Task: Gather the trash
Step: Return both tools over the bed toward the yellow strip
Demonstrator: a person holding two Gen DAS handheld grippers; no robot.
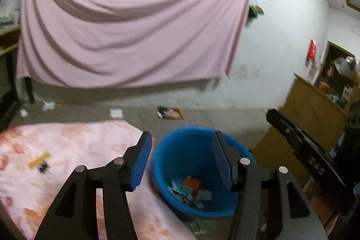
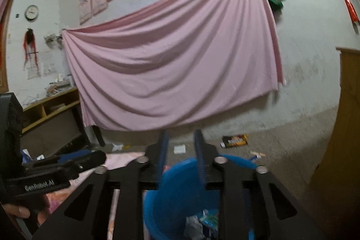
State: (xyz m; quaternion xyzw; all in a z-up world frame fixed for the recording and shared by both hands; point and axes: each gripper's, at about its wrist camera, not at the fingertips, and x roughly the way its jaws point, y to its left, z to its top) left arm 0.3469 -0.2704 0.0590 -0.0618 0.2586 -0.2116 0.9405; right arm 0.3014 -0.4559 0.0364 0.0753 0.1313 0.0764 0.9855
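A blue bin (image 1: pixel 180 161) stands on the floor beside a pink blanket, with crumpled wrappers (image 1: pixel 189 190) at its bottom. My left gripper (image 1: pixel 181 134) hovers over the bin, open, with nothing between its blue pads. My right gripper (image 2: pixel 180 133) hangs above the same bin (image 2: pixel 177 190), open with a narrower gap and nothing in it. Trash (image 2: pixel 202 224) shows inside the bin. On the floor beyond lie a dark wrapper (image 1: pixel 169 113), a white paper (image 1: pixel 116 113) and a crumpled scrap (image 1: pixel 48 105). A yellow strip (image 1: pixel 38 160) lies on the blanket.
A pink sheet (image 1: pixel 126 21) hangs on the far wall. A wooden cabinet (image 1: pixel 310 114) stands right of the bin, and a low wooden shelf (image 2: pixel 51 105) is at the left. The pink blanket (image 1: pixel 74 143) spreads left of the bin. A hand (image 2: pixel 15 210) holds the left gripper.
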